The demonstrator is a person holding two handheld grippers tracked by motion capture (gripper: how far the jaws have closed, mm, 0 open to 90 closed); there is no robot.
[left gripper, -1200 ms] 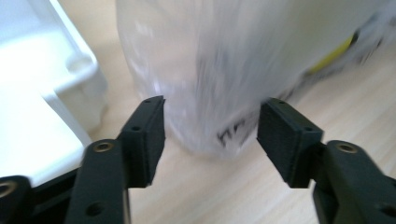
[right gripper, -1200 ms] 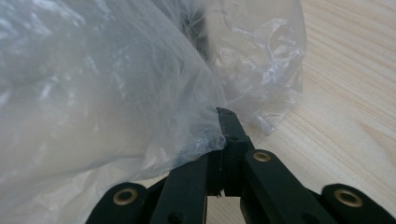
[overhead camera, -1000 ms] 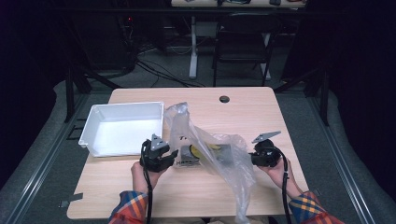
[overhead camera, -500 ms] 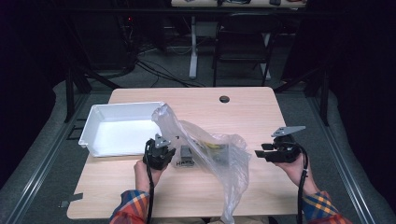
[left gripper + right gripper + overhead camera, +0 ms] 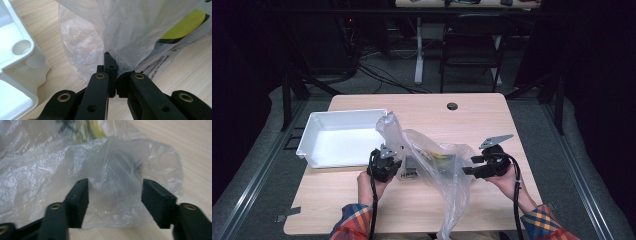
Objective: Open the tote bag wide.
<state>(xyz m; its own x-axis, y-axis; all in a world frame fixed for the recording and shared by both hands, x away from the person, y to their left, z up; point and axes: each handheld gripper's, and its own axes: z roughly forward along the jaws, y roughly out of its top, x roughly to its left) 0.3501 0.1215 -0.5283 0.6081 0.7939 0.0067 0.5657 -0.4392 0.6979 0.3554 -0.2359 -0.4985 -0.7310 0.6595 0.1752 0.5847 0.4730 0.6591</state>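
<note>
While left gripper (image 5: pixel 113 82) pinches plastic bag (image 5: pixel 130 32), right gripper (image 5: pixel 115 200) gapes.

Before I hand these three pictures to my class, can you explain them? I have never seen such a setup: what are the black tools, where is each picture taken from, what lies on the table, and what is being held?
There is no robot here. A person sits at a wooden table and holds a hand tool with two black jaws in each hand.

The wide picture comes from a camera fixed above the table. The two close pictures come from small cameras riding on the tools, looking along their jaws.

On the table lie a white tray, a clear plastic bag with a yellow and black printed packet inside, and a small dark round spot near the far edge.

The left gripper is shut on a fold of the bag. The right gripper is open, its jaws standing either side of a bulge of the bag, not pinching it.
</note>
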